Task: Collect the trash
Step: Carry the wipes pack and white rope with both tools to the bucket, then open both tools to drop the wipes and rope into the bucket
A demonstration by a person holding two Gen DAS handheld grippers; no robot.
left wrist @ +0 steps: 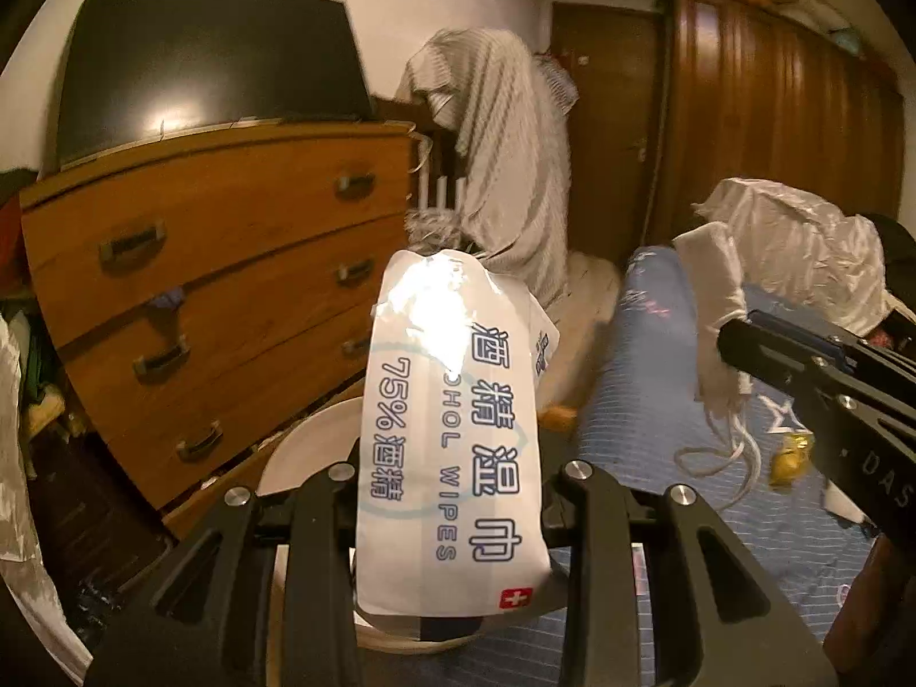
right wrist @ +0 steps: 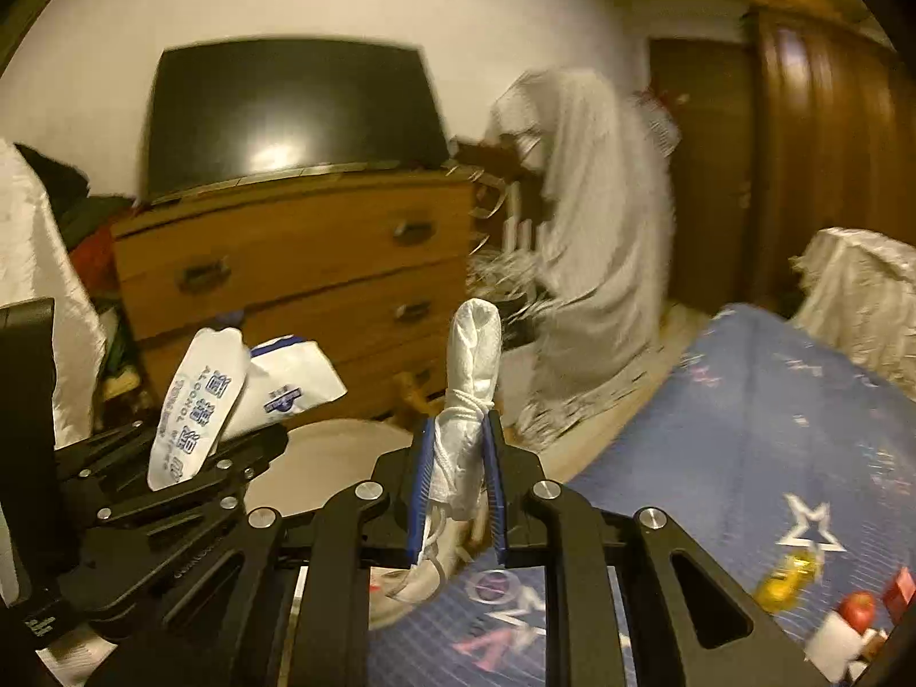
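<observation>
Left gripper is clamping the wipes packet upright; right gripper is pinching a rolled tissue. I'm judging the white bin, lower centre, is lying nearer the left.

The left gripper is closed tight. Its two black fingers pinch a white wipes packet that sticks up between them. The right gripper is closed too. Its blue pads squeeze a rolled white mask. The two grippers are side by side, near each other, both pointing to the far side.
</observation>
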